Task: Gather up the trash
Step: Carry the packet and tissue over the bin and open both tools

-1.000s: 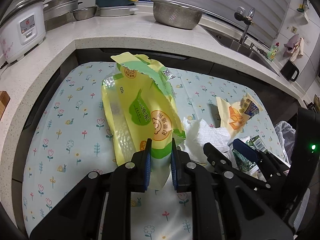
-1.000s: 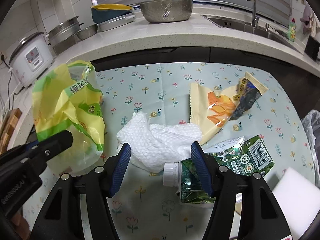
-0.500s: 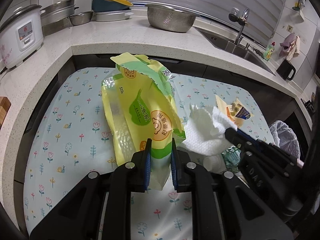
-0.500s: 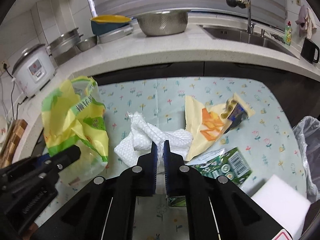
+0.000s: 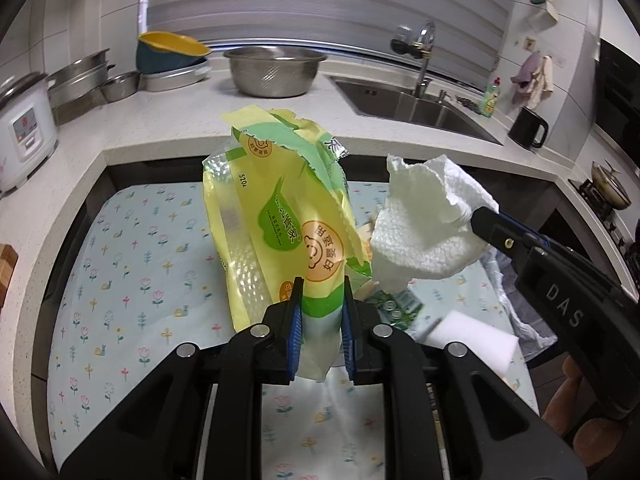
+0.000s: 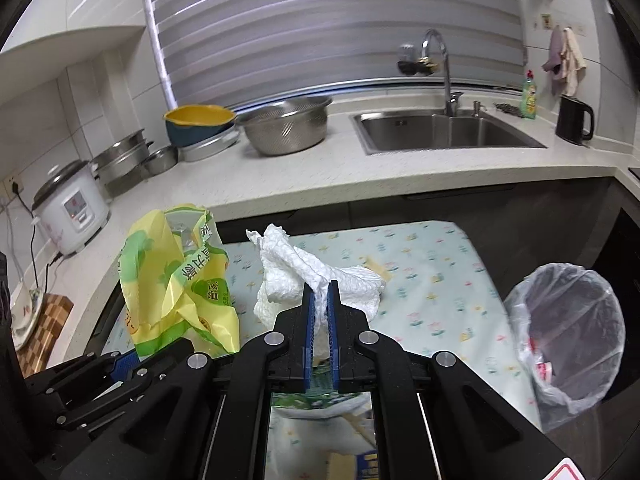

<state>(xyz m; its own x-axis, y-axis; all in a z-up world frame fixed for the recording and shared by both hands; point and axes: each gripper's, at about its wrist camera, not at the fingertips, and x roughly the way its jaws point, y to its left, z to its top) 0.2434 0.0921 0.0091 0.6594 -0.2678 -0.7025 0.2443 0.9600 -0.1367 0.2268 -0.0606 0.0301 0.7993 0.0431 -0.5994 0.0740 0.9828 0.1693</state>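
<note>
My left gripper (image 5: pixel 320 300) is shut on the lower end of a crumpled yellow-green plastic bag (image 5: pixel 280 216) and holds it up above the floral table mat (image 5: pixel 132 264). The bag also shows in the right wrist view (image 6: pixel 176 288). My right gripper (image 6: pixel 320 300) is shut on a crumpled white paper towel (image 6: pixel 320 276) and holds it in the air. The towel also shows in the left wrist view (image 5: pixel 428 232), right of the bag. A bin with a clear liner (image 6: pixel 568 328) stands at the table's right edge.
A green carton (image 5: pixel 396 304) and a white sponge block (image 5: pixel 472 340) lie on the mat below the towel. The countertop behind carries a steel colander (image 6: pixel 288 128), a rice cooker (image 6: pixel 72 208), stacked bowls and a sink (image 6: pixel 440 132). A wooden board (image 6: pixel 44 328) is at the left.
My right gripper closed on the paper towel and lifted it off the mat, rising to the right. My left gripper also rose with the bag still held.
</note>
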